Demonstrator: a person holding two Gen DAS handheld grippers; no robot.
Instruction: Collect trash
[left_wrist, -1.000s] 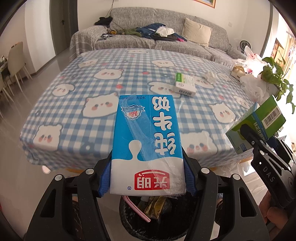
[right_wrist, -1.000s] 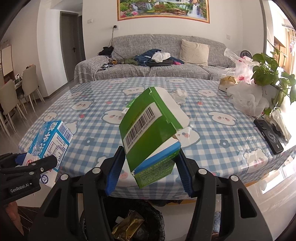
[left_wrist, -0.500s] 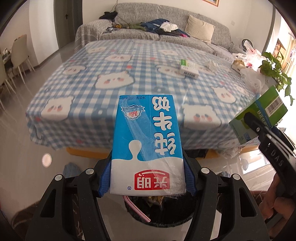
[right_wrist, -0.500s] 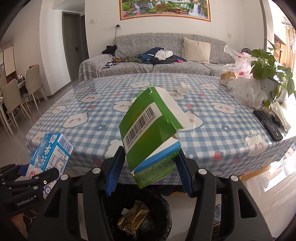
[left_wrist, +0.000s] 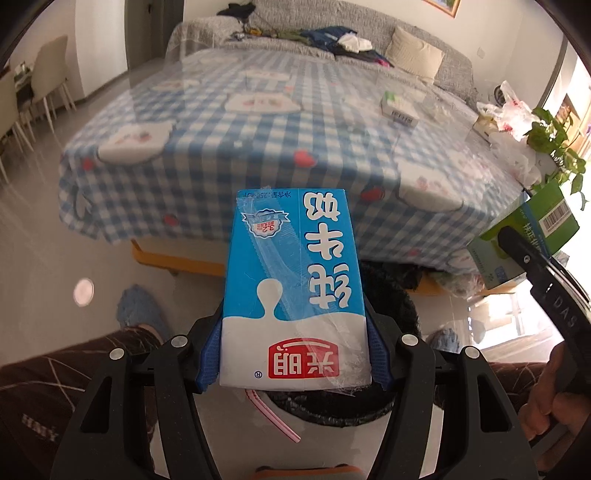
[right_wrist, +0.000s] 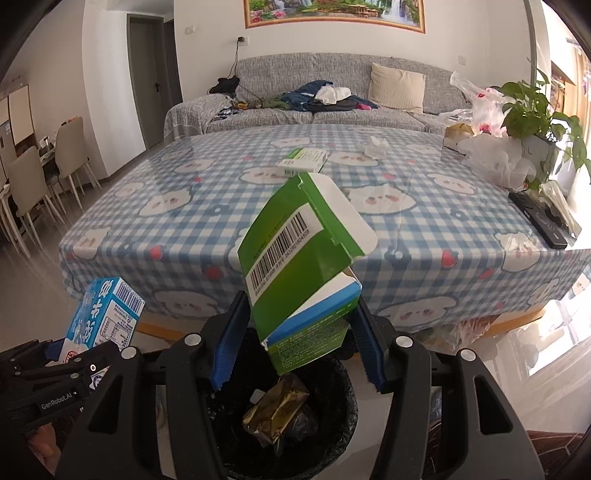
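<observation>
**Two cartons held over the trash bin**

The left gripper (left_wrist: 295, 354) is clamped on a blue milk carton (left_wrist: 295, 295), its blue pads pressed to both sides of the carton's base, printed face toward the camera. The right gripper (right_wrist: 297, 347) grips a green box (right_wrist: 299, 273) the same way; the box sits tilted, with its end flap hanging open (barcode side up).

Both loads hang directly above the black-lined trash bin (right_wrist: 332, 406), which stands on the floor just in front of the table's near edge. Inside the bin lie a crumpled gold foil wrapper (right_wrist: 277, 410) and a small white scrap; a pink straw (left_wrist: 273, 417) leans over its rim on the left gripper's side.

Beyond the bin, on the checked tablecloth (right_wrist: 184, 221), a small green-and-white box (right_wrist: 303, 158) and a crumpled tissue (right_wrist: 376, 146) lie well apart from the bin. Farther right from the bin, along the table's edge, sit plastic bags (right_wrist: 495, 158), a potted plant (right_wrist: 532, 110) and a black remote (right_wrist: 539, 219).
</observation>
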